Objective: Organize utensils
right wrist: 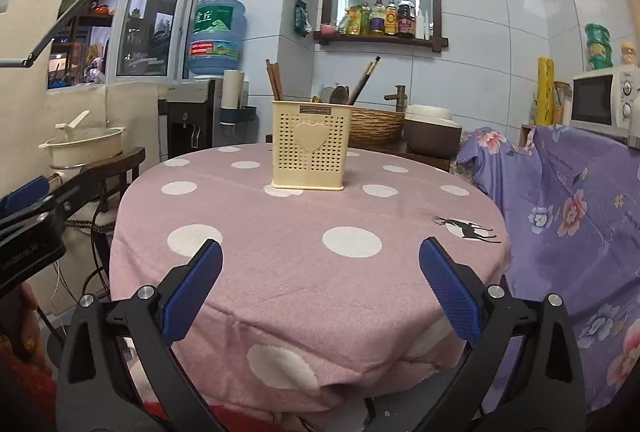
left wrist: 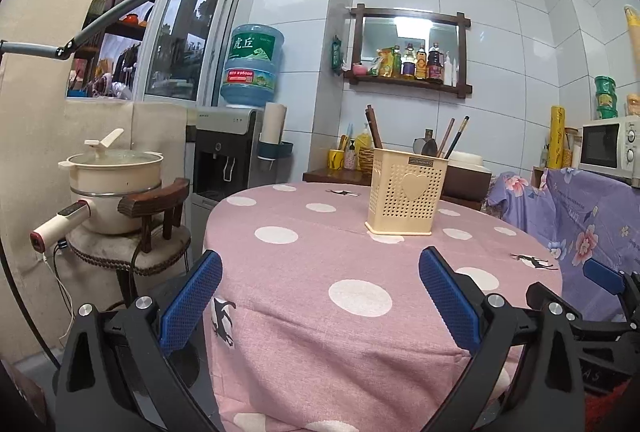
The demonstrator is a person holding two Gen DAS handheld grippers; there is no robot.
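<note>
A cream perforated utensil holder (left wrist: 406,191) with a heart on its front stands at the far side of a round table with a pink dotted cloth (left wrist: 320,272). Brown chopsticks (left wrist: 374,129), darker chopsticks (left wrist: 456,137) and a metal spoon (left wrist: 429,145) stick out of it. It also shows in the right wrist view (right wrist: 310,145), with chopsticks (right wrist: 275,79) and spoons (right wrist: 340,95). My left gripper (left wrist: 320,270) is open and empty over the table's near edge. My right gripper (right wrist: 320,260) is open and empty, well short of the holder.
A chair with a cream pot (left wrist: 114,175) stands left of the table. A water dispenser (left wrist: 228,147) is behind it. Furniture under a purple floral cloth (right wrist: 568,216) and a microwave (right wrist: 604,97) are at the right. A basket and basin (right wrist: 430,133) sit behind the table.
</note>
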